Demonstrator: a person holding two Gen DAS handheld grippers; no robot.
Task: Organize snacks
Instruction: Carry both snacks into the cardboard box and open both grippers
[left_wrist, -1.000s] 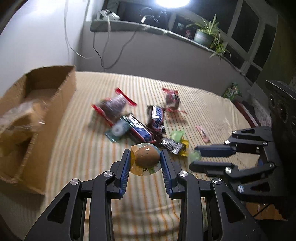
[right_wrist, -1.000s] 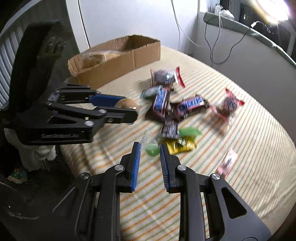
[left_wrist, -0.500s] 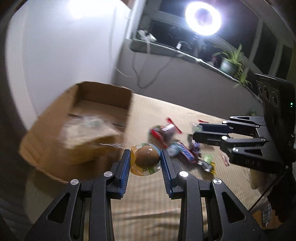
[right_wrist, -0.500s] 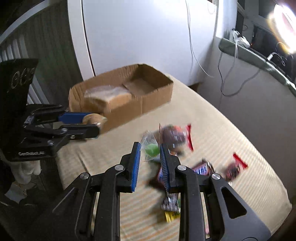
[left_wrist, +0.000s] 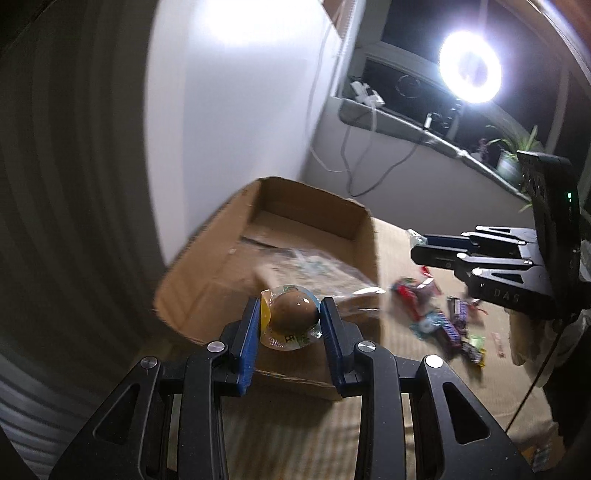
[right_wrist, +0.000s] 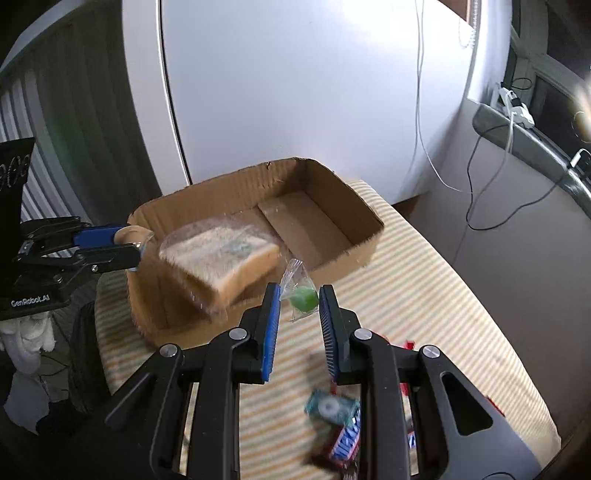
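My left gripper (left_wrist: 290, 319) is shut on a packaged brown egg (left_wrist: 293, 314) and holds it above the near end of an open cardboard box (left_wrist: 354, 236). A bagged bread slice (right_wrist: 218, 254) lies in the box. My right gripper (right_wrist: 298, 297) is shut on a green candy in a clear wrapper (right_wrist: 303, 297), in the air just in front of the box's (right_wrist: 332, 192) near wall. The left gripper also shows in the right wrist view (right_wrist: 127, 245), at the box's left end. The right gripper also shows in the left wrist view (left_wrist: 419, 245), just right of the box.
Several wrapped snacks (left_wrist: 439, 317) lie scattered on the striped tablecloth (right_wrist: 424, 280) right of the box; some also show under my right gripper (right_wrist: 338, 421). A white wall stands behind the box. A ring light (left_wrist: 469, 72) and cables sit on the window ledge.
Both grippers have swung left from the snack pile toward the box, each carrying its snack. The box is now closer and more central in both views.
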